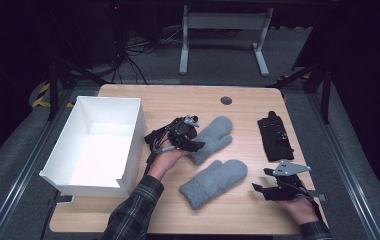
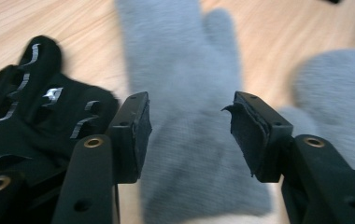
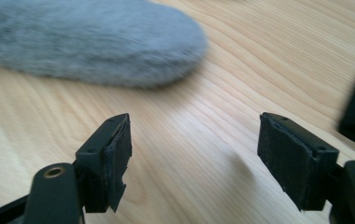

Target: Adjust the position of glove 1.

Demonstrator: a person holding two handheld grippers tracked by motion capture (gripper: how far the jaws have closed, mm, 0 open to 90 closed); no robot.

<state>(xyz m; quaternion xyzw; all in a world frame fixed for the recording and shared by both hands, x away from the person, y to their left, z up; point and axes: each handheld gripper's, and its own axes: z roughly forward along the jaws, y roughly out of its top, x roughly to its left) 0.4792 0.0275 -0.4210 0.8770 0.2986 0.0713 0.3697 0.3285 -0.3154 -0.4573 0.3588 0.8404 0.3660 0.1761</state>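
Two grey fleece mittens are laid on the table [image 1: 238, 100]. The upper mitten [image 1: 212, 138] is found just beside the left hand-held gripper [image 1: 194, 145], and the lower mitten [image 1: 213, 183] is placed nearer to the person, between the two hands. In the left gripper view the jaws are seen partly open over the upper mitten [image 2: 185, 140], and nothing is pinched between them. The right hand-held gripper [image 1: 260, 187] is held open and empty above the bare wood, near the rounded end of the lower mitten [image 3: 96, 42].

The mittens are judged to be light, soft and limp, so they are expected to fold and hang when lifted. A grip at the cuff edge is preferred, where the thick fleece can be pressed firmly.
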